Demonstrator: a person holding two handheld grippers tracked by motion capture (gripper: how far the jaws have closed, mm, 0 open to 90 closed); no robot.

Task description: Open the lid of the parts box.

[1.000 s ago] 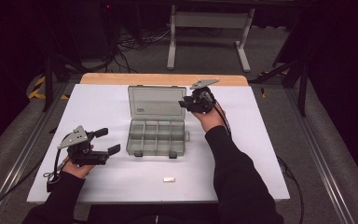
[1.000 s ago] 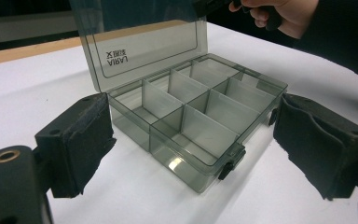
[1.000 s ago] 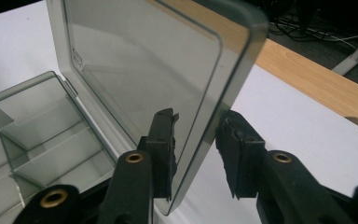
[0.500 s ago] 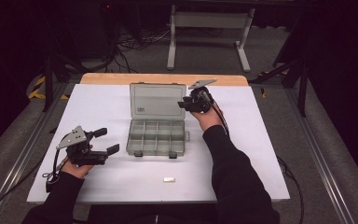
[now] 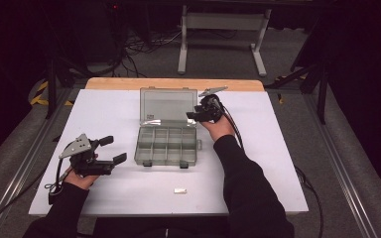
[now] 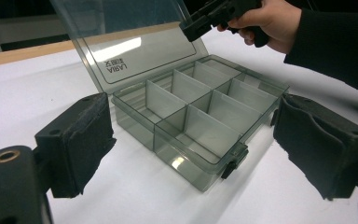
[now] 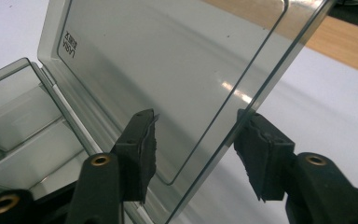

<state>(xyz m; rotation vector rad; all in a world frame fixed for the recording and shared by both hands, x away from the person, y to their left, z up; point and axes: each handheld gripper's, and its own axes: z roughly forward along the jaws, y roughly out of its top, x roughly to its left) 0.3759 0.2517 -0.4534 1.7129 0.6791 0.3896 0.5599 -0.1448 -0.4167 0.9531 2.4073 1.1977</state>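
A clear grey compartment box [image 5: 166, 145] lies open mid-table, its lid [image 5: 167, 105] tilted up and back. My right gripper [image 5: 193, 115] is at the lid's right edge. In the right gripper view the lid [image 7: 168, 60] runs edge-on between the jaws of that gripper [image 7: 200, 151]. The jaws have just been opening and the pads stand off the plastic. My left gripper [image 5: 113, 149] rests at the table's left, open with nothing held. It looks at the box [image 6: 200, 107] from the front corner, with the right gripper [image 6: 200, 25] up by the lid.
A small white piece [image 5: 179, 190] lies near the front edge, ahead of the box. The white tabletop [image 5: 278, 163] ends in a wooden strip [image 5: 173, 83] at the far side. Cables trail from both grippers.
The right hand has sunk slightly beside the lid. The left hand and the box have not moved.
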